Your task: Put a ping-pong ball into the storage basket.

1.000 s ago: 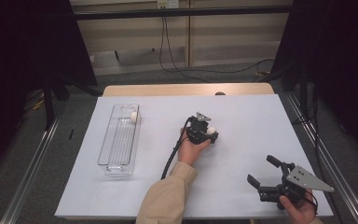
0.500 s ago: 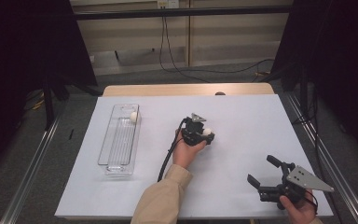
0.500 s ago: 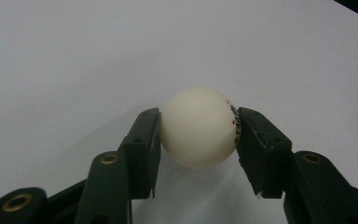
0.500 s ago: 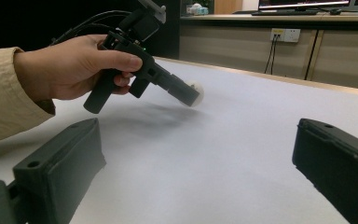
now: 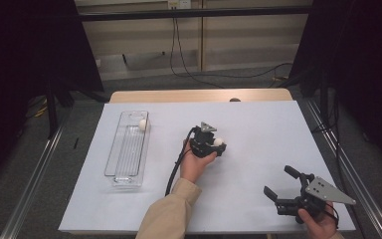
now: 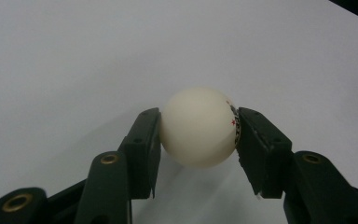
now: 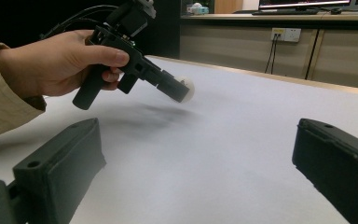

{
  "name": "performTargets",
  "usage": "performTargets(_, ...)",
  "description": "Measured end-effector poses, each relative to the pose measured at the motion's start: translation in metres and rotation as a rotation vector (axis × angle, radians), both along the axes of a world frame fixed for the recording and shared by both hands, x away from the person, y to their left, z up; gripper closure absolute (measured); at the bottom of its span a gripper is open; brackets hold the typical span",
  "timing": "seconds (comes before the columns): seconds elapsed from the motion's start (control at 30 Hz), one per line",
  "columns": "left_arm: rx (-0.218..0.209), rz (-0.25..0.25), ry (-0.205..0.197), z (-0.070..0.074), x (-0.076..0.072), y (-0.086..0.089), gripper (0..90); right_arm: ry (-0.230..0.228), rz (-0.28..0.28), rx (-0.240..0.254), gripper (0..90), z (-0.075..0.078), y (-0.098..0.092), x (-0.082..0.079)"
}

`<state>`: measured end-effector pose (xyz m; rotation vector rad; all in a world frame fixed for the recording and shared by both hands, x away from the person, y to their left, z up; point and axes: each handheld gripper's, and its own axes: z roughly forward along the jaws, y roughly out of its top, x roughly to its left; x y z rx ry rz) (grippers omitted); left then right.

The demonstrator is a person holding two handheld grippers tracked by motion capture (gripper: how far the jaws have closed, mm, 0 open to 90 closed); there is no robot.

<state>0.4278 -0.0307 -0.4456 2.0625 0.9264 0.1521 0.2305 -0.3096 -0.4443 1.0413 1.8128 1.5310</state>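
White sheet covers the table, dark room around; clear tray, long axis running twelve to six, lies at nine o'clock of the left gripper, which is clamped on a ball held above the sheet; another ball sits at the tray's twelve o'clock end; right gripper, at five o'clock, gapes empty.

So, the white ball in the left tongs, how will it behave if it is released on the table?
The ball is round and smooth, so it would probably roll on the flat white table. It looks like a thin, hollow ping-pong ball, likely very light. The left tongs pinch it only at two sides, so it could slip out.
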Motion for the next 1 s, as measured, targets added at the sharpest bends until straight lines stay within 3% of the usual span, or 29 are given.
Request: performTargets(1.0, -0.001, 0.008, 0.007, 0.009, -0.011, 0.024, 51.2, -0.002, 0.0, -0.003, 1.0, 0.0, 0.0, 0.0)
